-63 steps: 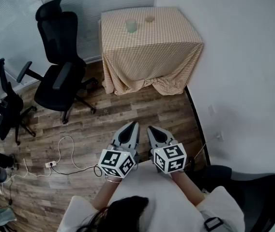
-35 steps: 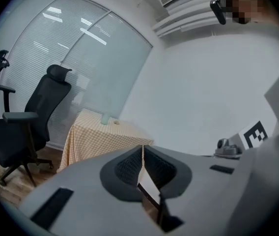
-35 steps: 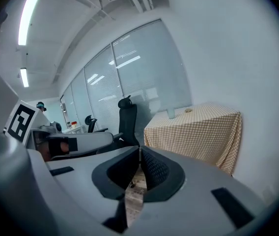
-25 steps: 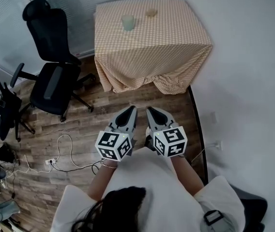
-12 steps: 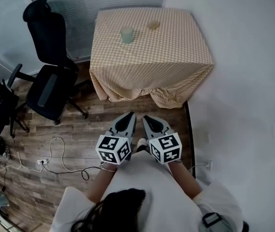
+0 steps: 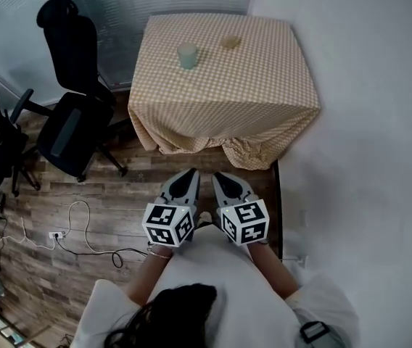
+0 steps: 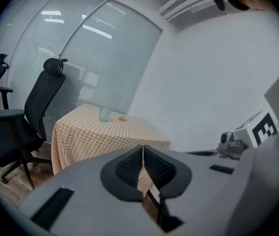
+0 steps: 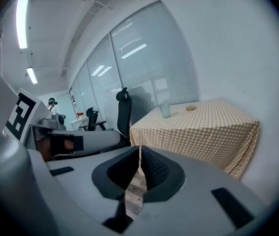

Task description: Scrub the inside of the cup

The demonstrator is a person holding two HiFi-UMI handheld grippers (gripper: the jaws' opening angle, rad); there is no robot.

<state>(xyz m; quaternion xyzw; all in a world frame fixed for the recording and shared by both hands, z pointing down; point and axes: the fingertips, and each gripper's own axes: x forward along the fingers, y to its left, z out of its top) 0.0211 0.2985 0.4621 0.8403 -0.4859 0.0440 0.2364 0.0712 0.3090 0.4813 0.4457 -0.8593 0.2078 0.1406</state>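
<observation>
Pale green cup stands upright on the far left part of the bench, which is draped in checked cloth. Near it to the right lies a small tan object, possibly the scrubber; too small to be sure. On the left gripper and right gripper the jaws are closed together with nothing between them, side by side at the person's front, well apart from the bench. Step judged: approach, scrubbing not begun. Next move calls for reaching the bench, parting the jaws, one gripper steadying the cup, the other taking the scrubber
</observation>
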